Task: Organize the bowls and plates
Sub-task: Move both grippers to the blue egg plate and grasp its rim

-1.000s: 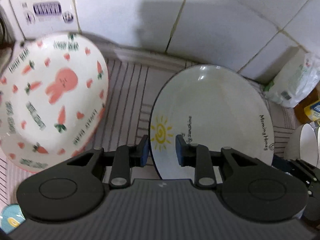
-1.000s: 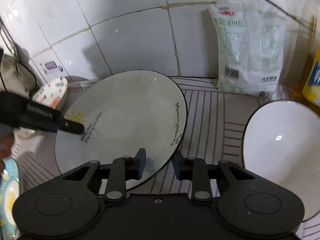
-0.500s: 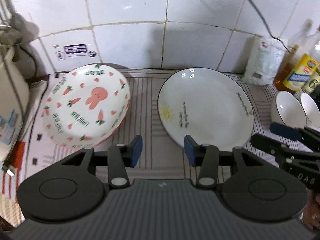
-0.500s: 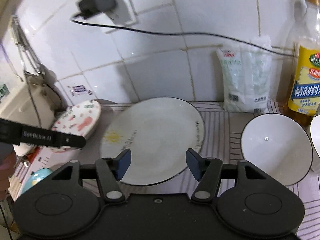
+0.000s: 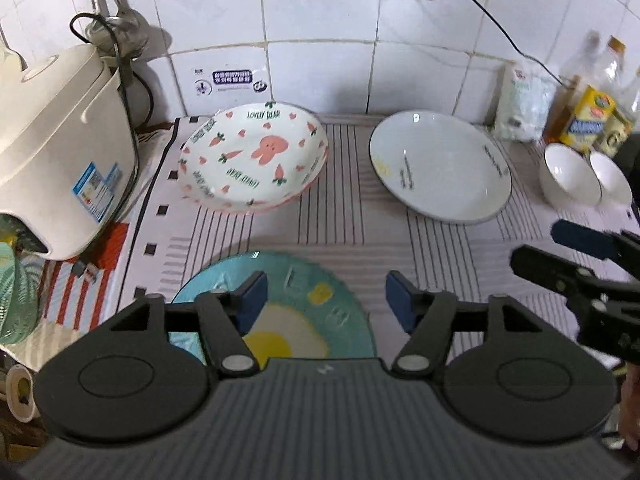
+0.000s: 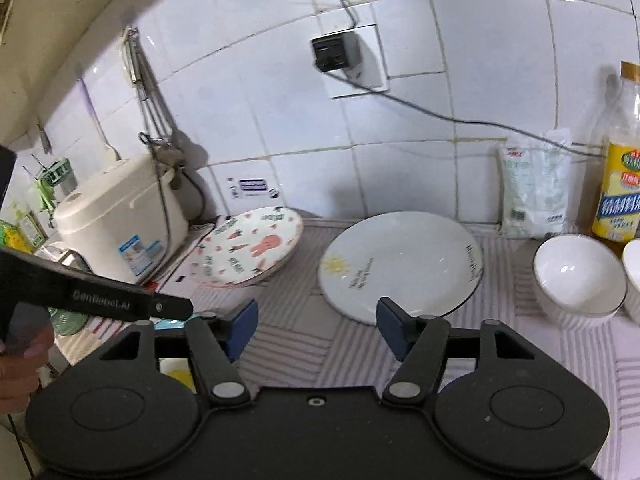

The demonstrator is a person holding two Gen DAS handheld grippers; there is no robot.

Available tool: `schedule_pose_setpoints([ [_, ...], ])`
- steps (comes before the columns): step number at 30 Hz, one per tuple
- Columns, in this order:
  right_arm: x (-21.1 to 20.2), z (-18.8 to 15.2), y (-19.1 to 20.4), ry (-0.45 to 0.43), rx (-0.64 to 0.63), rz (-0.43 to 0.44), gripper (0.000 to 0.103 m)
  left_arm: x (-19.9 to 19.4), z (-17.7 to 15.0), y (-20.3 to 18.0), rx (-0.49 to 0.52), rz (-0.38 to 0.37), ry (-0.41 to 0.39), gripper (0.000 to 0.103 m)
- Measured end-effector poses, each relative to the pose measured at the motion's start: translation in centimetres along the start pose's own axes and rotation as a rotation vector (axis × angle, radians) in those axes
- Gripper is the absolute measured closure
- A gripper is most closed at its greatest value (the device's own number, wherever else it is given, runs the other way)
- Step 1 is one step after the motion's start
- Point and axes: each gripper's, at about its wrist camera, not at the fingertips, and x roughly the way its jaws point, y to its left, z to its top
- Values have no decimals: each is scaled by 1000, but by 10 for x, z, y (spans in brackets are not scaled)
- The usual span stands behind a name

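The left gripper (image 5: 323,300) hangs above the counter (image 5: 352,216) with its blue-padded fingers (image 5: 251,298) spread wide and holding nothing. Under it lies a round turquoise plate with a fried-egg picture (image 5: 304,308); the gripper body covers the near half of this plate. The right gripper (image 6: 314,330) is also released, its fingers (image 6: 390,330) wide apart and empty, over the striped cloth that covers the counter.

At the back, near the tiled wall, a white deep plate with pink rabbit and carrot prints (image 5: 252,158) rests tilted, its left edge on a folded cloth. To the right of it, apart, lies a white flat plate with a dark rim and a small yellow sun (image 5: 440,170). Further right two white bowls with thin dark rims (image 5: 568,174) stand side by side; the second one is cut off by the edge in the right wrist view.

A cream rice cooker (image 5: 56,152) stands at the left, just beside the rabbit plate. A white plastic bag (image 6: 534,186) and a yellow-labelled oil bottle (image 6: 620,184) stand against the wall behind the bowls. A black cable (image 6: 460,118) goes from the wall socket (image 6: 336,54) to the right. The small writing on the white plate is too blurred to read.
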Motion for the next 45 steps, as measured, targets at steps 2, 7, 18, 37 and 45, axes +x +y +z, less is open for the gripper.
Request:
schedule_pose_setpoints([
  [2,1,-7,7,11,14,4,30,-5,-11,4,10,2,-2,31],
  [7,-4,-21,32,21,1,5,29,-17,-33,16,12,2,4,25],
  [18,-2,-49,74,30,-42,-35,11,-21,-73,36,7,0,40,16],
  [37,38,-103,78,48,171,44,11,22,-116,101,-170,14,81,18],
  [45,60,-111,78,94,222,53,35,53,-121,116,-180,22,134,47],
])
